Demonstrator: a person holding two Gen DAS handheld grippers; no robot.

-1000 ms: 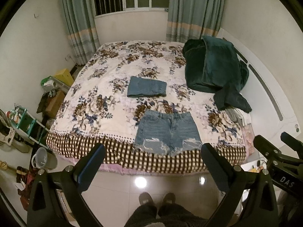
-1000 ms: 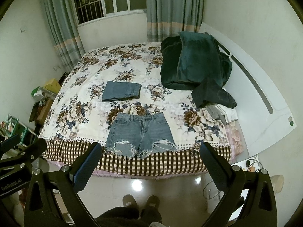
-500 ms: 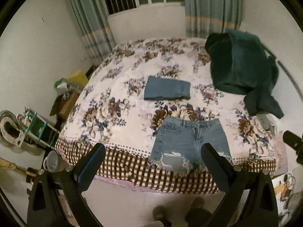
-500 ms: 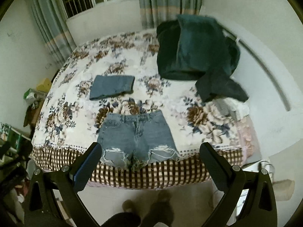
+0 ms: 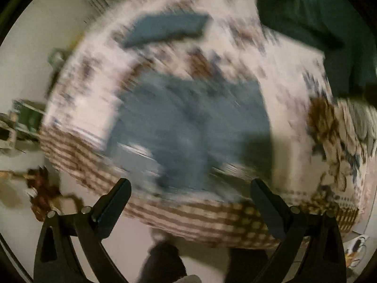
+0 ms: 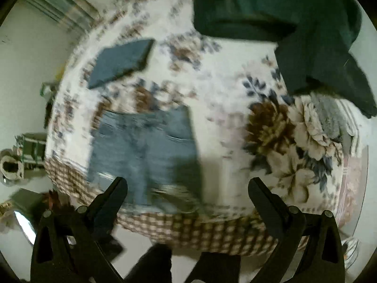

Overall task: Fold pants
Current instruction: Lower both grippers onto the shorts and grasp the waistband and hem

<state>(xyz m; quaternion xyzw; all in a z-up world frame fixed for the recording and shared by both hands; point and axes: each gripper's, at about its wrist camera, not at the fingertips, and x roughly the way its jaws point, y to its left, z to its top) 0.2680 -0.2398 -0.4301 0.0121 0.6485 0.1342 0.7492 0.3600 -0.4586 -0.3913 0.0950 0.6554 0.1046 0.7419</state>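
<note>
Light blue denim shorts (image 5: 188,127) lie flat on the floral bedspread (image 5: 289,75) near the bed's front edge, frayed hems toward me; they also show in the right wrist view (image 6: 143,151). My left gripper (image 5: 190,198) is open and empty, above the shorts' hem. My right gripper (image 6: 187,193) is open and empty, over the shorts' right leg at the bed edge. Both views are motion-blurred.
A folded dark denim piece (image 6: 120,63) lies farther back on the bed, also in the left wrist view (image 5: 165,30). A dark green blanket (image 6: 282,18) is heaped at the back right. Clutter (image 6: 26,151) stands on the floor left of the bed.
Both grippers have moved forward and down toward the bed; the shorts now fill much more of each view. Both stay open and empty.
</note>
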